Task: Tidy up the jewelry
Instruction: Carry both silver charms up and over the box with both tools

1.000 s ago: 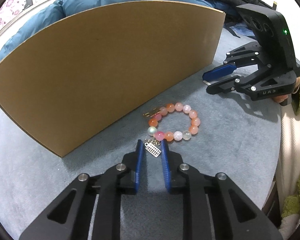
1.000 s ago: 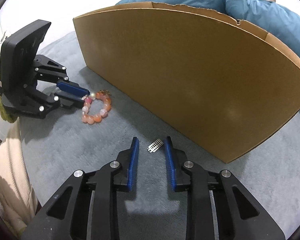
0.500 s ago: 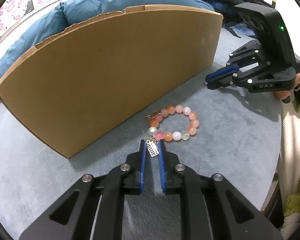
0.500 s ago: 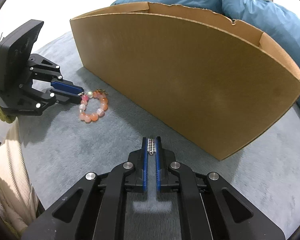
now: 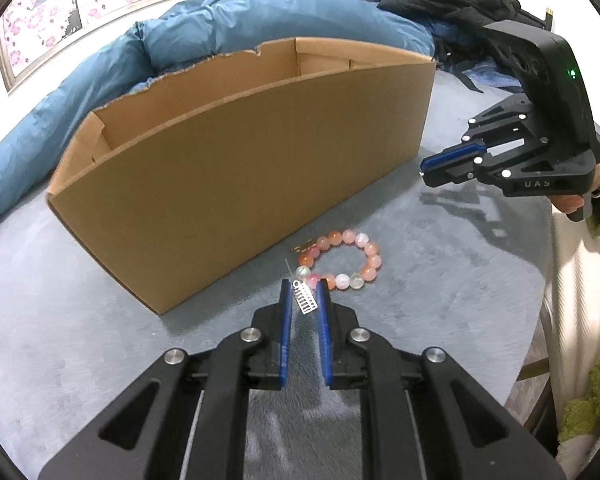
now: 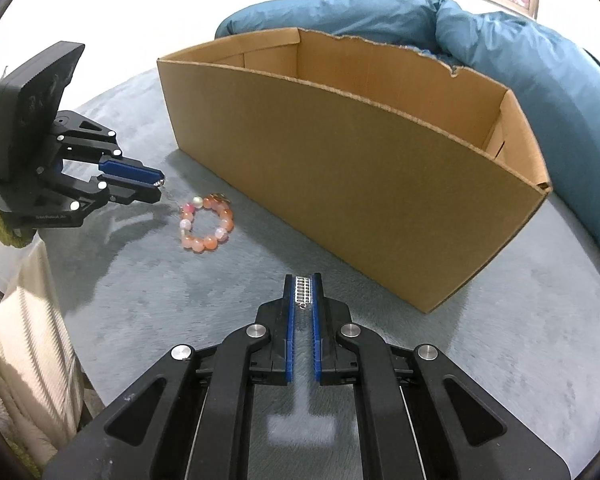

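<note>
Two small silver charms were held at this moment, one in each pair of tongs. The left tongs (image 5: 304, 300) were closed on a silver comb-shaped charm (image 5: 305, 303), which sat tilted between the blue pads just in front of the beaded bracelet (image 5: 340, 260). Whether this charm was joined to the bracelet could not be told. The right tongs (image 6: 303, 292) had just been closing and were pinched on a second silver charm (image 6: 303, 291), held upright at the pad tips above the grey plush surface (image 6: 500, 340).

The bracelet lay flat on that surface, just beside the long wall of the open cardboard box (image 5: 240, 168), whose inside appeared bare as far as it could be seen.

The charms were judged to be very light, thin, stiff and smooth, so they could easily be twisted or lost from a tip grip; a flat pinch across the broad faces was thought safest. The bracelet was judged heavier and limp, its round glossy beads likely to roll between pads, so it would be better taken across a single bead or on the cord between beads.
</note>
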The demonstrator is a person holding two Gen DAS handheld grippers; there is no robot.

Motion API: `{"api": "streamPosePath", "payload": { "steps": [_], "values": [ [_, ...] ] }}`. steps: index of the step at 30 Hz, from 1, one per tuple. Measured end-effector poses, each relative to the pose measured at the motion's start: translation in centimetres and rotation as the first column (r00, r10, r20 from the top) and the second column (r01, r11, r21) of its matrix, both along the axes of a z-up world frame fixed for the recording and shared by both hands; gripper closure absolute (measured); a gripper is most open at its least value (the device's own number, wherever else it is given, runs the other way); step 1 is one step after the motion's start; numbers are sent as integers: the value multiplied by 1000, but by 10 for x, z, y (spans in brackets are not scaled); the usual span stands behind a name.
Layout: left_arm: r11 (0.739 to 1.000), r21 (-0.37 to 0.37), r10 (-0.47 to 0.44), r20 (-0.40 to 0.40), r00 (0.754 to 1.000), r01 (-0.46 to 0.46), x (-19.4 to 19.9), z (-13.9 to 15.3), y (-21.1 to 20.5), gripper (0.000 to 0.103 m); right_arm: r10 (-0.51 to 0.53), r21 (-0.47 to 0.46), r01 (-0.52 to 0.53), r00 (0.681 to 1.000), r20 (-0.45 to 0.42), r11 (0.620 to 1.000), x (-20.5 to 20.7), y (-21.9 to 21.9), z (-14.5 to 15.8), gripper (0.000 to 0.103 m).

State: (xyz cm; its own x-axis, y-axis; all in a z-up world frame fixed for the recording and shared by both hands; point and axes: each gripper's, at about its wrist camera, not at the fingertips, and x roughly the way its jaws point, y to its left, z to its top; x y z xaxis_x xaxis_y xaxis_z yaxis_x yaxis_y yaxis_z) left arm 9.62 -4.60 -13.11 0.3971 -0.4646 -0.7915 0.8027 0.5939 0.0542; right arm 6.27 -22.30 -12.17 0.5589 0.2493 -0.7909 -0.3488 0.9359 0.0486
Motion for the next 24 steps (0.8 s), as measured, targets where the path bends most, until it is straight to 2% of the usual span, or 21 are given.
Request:
{"api": "streamPosePath", "payload": {
  "steps": [15,24],
  "values": [
    [999,-33,9,81,997,-6,-24,44,5,92,1,27,-4,995,95,1000,-27,-6,43,98],
    [993,-120,8,173,985,13,-26,102,0,92,7,83,-24,980,200,996,-29,-10,89,98]
  ]
}}
